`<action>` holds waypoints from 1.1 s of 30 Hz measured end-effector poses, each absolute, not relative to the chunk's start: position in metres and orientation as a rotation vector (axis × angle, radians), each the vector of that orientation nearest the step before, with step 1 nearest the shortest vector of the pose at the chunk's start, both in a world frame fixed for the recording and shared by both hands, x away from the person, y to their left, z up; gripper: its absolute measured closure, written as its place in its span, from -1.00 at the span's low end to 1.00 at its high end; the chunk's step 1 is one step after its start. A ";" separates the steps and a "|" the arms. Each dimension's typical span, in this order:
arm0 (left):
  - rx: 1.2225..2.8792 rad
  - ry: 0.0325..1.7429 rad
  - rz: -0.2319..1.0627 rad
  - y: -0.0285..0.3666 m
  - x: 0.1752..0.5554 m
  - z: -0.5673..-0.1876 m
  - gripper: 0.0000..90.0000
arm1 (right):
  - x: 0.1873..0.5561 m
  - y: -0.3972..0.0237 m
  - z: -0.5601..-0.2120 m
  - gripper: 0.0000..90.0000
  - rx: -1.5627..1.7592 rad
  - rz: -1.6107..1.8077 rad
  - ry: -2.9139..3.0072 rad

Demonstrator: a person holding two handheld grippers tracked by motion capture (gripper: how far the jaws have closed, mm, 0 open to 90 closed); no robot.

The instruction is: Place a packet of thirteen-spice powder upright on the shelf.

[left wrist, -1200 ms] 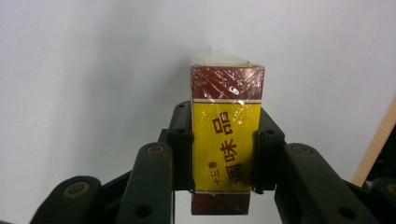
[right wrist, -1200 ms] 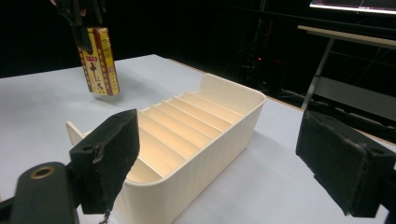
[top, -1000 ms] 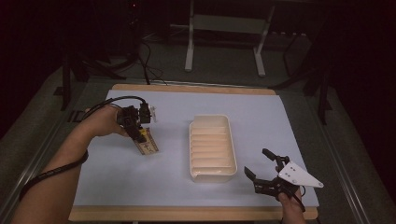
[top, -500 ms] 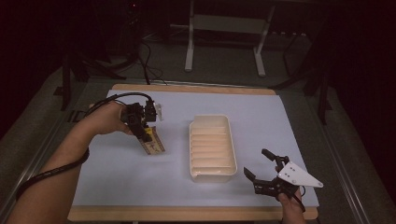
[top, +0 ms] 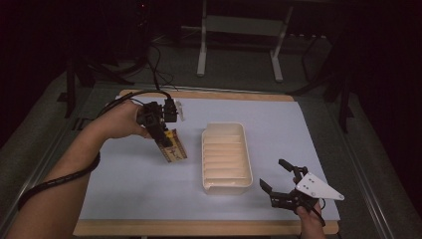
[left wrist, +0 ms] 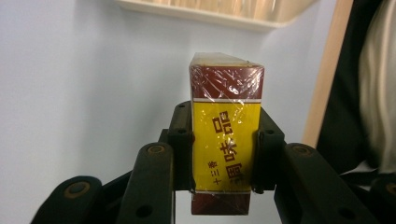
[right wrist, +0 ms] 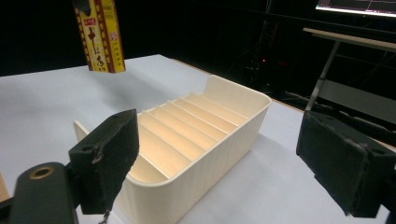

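Left tool: black, hinged metal links with flat jaws, clenched on the two narrow sides of a small rectangular box. Box: cardboard under glossy, crinkled clear film; dark red ends, yellow middle band with red printed characters. In the high view the box hangs tilted below the tool, above the tabletop, just left of the tray. In the right gripper view its lower end hangs clear of the surface.

Tray: cream plastic, oblong with rounded corners, ribbed outer wall, interior divided by thin parallel partitions into narrow slots.

Right tool: released, jaws spread wide with nothing between; pads matte black, rubbery, frayed at the edges. It sits at the tray's near right corner.

Tabletop: smooth pale blue sheet with light wooden edging.
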State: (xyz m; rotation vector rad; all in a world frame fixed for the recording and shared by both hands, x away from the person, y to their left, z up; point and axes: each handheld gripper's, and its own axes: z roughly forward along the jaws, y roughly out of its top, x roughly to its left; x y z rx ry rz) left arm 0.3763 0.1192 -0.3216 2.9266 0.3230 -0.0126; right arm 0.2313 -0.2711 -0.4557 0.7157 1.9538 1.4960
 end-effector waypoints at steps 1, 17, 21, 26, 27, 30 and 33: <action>2.926 0.326 -0.014 0.116 0.376 -0.320 0.51 | 0.231 -0.271 -0.456 -0.71 0.715 1.496 1.954; 2.836 0.236 0.009 0.087 0.380 -0.311 0.51 | 0.231 -0.272 -0.455 -0.70 0.709 1.499 1.955; 2.827 0.190 0.021 0.079 0.383 -0.310 0.51 | 0.230 -0.272 -0.455 -0.70 0.707 1.498 1.953; 2.808 0.131 0.040 0.070 0.390 -0.306 0.51 | 0.231 -0.272 -0.455 -0.70 0.702 1.498 1.956; 2.800 0.127 0.042 0.068 0.392 -0.306 0.51 | 0.231 -0.272 -0.455 -0.70 0.704 1.499 1.957; 2.778 0.075 0.066 0.061 0.399 -0.304 0.51 | 0.231 -0.272 -0.455 -0.70 0.702 1.505 1.957; 2.753 0.060 0.099 0.055 0.406 -0.300 0.51 | 0.231 -0.272 -0.455 -0.70 0.704 1.505 1.960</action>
